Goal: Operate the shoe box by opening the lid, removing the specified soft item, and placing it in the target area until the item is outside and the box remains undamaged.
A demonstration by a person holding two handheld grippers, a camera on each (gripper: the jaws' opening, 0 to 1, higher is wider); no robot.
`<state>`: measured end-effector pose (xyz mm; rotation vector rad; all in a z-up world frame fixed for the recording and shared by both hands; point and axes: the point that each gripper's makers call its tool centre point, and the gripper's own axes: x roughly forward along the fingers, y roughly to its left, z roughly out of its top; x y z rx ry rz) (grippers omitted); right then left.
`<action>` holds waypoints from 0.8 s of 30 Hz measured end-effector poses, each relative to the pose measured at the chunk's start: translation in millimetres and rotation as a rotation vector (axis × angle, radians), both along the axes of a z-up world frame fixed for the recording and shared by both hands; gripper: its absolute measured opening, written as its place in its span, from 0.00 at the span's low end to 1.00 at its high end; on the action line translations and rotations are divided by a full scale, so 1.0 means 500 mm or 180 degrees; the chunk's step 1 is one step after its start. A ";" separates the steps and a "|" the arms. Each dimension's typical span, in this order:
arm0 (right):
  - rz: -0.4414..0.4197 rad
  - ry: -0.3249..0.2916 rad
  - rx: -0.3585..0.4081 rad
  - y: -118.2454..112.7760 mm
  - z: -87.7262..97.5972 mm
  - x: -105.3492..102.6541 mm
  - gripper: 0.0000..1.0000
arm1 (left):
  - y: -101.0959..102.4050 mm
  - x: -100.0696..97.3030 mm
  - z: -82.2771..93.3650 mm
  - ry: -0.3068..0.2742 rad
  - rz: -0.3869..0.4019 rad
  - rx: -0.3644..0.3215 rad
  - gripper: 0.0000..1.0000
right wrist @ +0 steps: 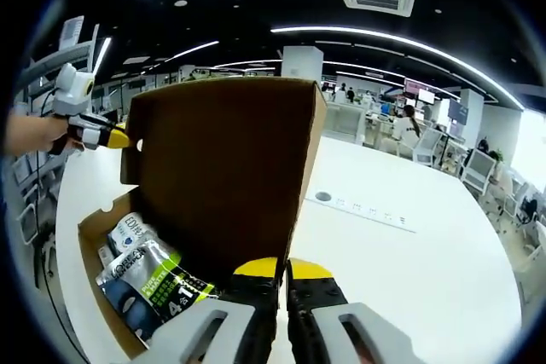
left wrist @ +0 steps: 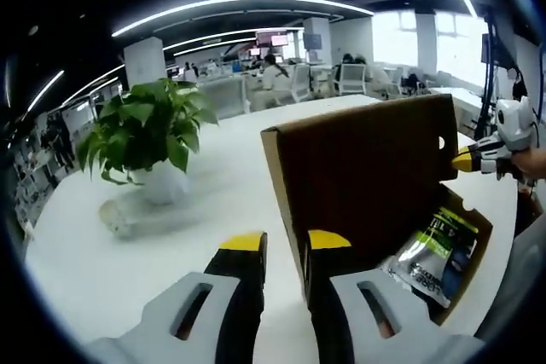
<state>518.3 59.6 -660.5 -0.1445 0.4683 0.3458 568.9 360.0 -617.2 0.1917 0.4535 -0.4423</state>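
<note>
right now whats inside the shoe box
Inside the shoe box lie soft printed pouches, silver with green and dark blue, stacked loosely. The raised lid and box walls hide the rest of the floor, so anything under the pouches cannot be seen.

The shoe box [left wrist: 465, 249] stands on the tabletop [left wrist: 128, 270] with its lid [left wrist: 363, 172] raised upright along one side. Inside the box lie soft pouches [right wrist: 153, 283], stacked against each other. In the left gripper view, a potted plant [left wrist: 149, 138] stands on the tabletop left of the box, well apart from it.
</note>
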 end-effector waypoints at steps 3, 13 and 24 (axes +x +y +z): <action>0.0002 0.0001 0.0000 0.001 0.000 0.000 0.00 | 0.005 -0.005 -0.015 0.0047 0.0028 -0.0005 0.16; 0.0000 0.0012 0.0017 0.000 0.001 0.001 0.00 | 0.005 -0.024 -0.065 0.0194 0.0078 -0.0023 0.14; -0.0006 0.0014 0.0039 -0.001 0.000 0.005 0.00 | -0.004 -0.043 -0.088 0.0246 0.0115 -0.0058 0.05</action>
